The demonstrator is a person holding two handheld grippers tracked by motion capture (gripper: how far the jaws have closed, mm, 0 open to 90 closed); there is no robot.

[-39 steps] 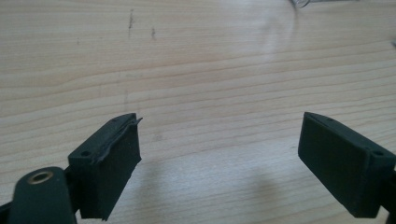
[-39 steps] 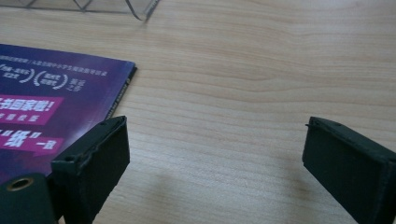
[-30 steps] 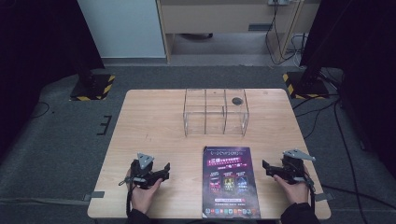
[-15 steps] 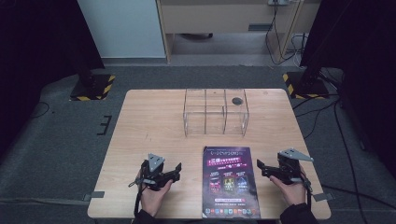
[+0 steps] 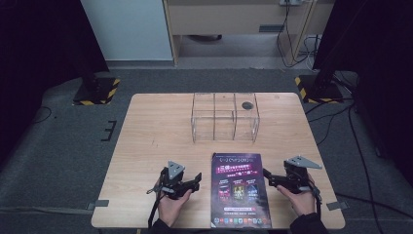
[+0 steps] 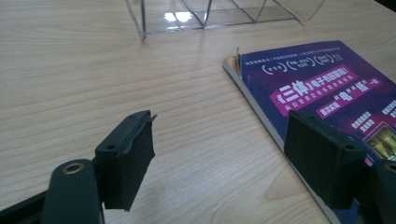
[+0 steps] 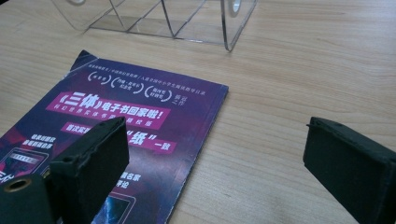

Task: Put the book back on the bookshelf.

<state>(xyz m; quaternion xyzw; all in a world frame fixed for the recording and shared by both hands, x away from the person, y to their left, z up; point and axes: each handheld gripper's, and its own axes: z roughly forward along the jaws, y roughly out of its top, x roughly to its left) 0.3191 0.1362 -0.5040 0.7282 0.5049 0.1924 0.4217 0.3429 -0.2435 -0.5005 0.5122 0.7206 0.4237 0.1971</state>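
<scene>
A purple book (image 5: 239, 189) lies flat in the lower centre of the high view, on the wooden table (image 5: 156, 131). The left gripper (image 5: 195, 181) sits just left of it, jaws wide, holding nothing. The right gripper (image 5: 267, 176) sits at its right edge, jaws also wide and empty. A clear rack (image 5: 224, 116) stands above the book, mid-frame.

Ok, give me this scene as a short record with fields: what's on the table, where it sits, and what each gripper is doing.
surface: wooden table
book: purple cover, flat at the near edge, between the grippers
rack: clear, with dividers, beyond the book
left gripper: open, holds nothing, left of the book
right gripper: open, holds nothing, right of the book
contact: neither gripper grips the book
</scene>
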